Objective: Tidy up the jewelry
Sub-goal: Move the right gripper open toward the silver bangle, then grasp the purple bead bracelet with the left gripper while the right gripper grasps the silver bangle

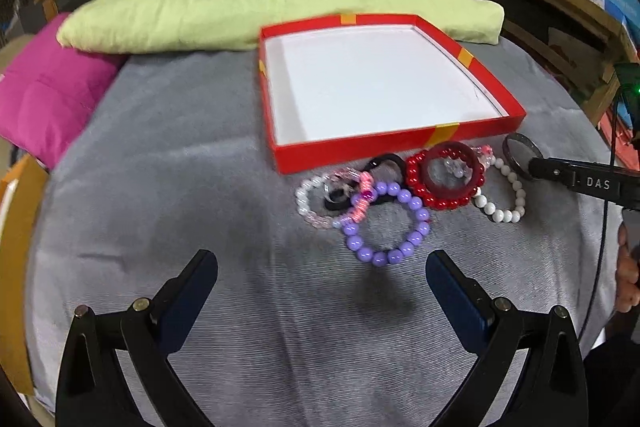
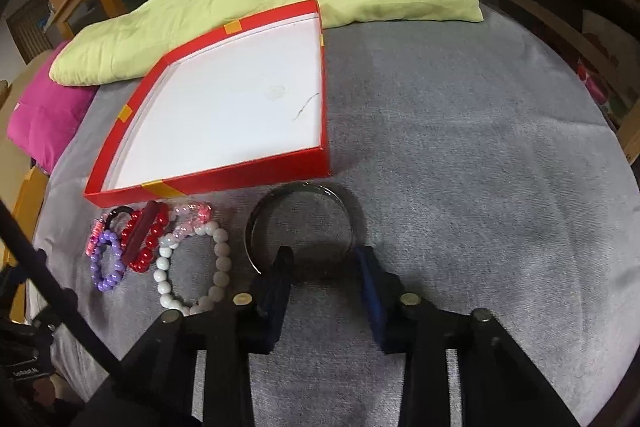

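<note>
Bracelets heaped at the red box, right hand-held gripper at the metal bangle

Left wrist view: the left hand-held gripper hovers wide apart and empty at the bottom of the frame, above the grey cloth covering the bench. Just beyond it sits the purple bead bracelet, tangled with pink, black and red pieces, with the white bead bracelet at right centre. The red box lies open at centre, white floor bare. Over in the right wrist view, the right hand-held gripper has its fingers spread at lower centre, straddling the near rim of the metal bangle, which sits just below the box's front wall; contact can't be made out.
</note>
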Motion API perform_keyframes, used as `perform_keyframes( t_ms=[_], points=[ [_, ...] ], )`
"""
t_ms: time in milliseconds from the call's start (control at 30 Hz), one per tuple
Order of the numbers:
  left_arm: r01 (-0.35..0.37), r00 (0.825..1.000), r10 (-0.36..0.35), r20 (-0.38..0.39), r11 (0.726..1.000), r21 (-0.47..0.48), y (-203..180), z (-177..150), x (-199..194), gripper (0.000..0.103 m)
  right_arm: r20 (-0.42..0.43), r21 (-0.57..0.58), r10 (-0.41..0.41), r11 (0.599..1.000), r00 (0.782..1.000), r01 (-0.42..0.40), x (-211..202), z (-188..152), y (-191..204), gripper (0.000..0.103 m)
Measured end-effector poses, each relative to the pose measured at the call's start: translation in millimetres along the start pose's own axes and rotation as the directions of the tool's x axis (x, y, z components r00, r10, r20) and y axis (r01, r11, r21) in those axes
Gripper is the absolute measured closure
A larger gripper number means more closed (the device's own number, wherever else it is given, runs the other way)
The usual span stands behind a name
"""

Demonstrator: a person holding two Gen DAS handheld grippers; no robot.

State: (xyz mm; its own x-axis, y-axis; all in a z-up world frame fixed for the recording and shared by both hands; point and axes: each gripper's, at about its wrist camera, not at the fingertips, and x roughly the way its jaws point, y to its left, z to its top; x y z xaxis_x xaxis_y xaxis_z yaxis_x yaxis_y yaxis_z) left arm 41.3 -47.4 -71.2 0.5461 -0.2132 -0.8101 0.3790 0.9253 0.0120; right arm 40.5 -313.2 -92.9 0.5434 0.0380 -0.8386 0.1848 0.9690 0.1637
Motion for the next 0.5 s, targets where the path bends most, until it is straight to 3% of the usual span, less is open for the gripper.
perform_keyframes(
  t_ms=[133, 233, 300, 333, 433, 500],
  points=[
    [0.041, 0.998, -0.043, -0.041, 0.998, -0.038, -2.3, 3.0, 14.2, 0.0, -0.004, -0.037, 0.009, 0.999, 1.0, -0.009, 4.7, 1.9, 12.9, 0.033],
    [0.086, 0.995, -0.088, -0.049, 0.995, -0.047, -10.8, 4.6, 20.8, 0.0, 0.002, -0.061, -0.023, 0.998, 1.0, 0.023, 8.7, 1.1, 17.8, 0.032],
    [0.116, 0.99, -0.121, -0.066, 0.99, -0.077, -15.0, 7.1, 28.8, 0.001, 0.019, -0.085, -0.072, 0.994, 0.997, 0.073, 11.3, 1.2, 21.1, 0.044],
    [0.128, 0.989, -0.135, -0.068, 0.987, -0.094, -17.4, 8.3, 31.9, 0.004, 0.026, -0.093, -0.08, 0.992, 0.996, 0.082, 11.9, 1.7, 22.3, 0.055],
    [0.132, 0.99, -0.136, -0.04, 0.986, -0.099, -22.0, 10.2, 33.1, 0.034, 0.036, -0.095, -0.08, 0.992, 0.996, 0.083, 10.0, 2.3, 21.2, 0.084],
    [0.129, 0.991, -0.133, -0.031, 0.987, -0.096, -22.3, 11.1, 32.4, 0.048, 0.037, -0.091, -0.081, 0.992, 0.996, 0.084, 9.2, 2.0, 17.3, 0.092]
  ],
)
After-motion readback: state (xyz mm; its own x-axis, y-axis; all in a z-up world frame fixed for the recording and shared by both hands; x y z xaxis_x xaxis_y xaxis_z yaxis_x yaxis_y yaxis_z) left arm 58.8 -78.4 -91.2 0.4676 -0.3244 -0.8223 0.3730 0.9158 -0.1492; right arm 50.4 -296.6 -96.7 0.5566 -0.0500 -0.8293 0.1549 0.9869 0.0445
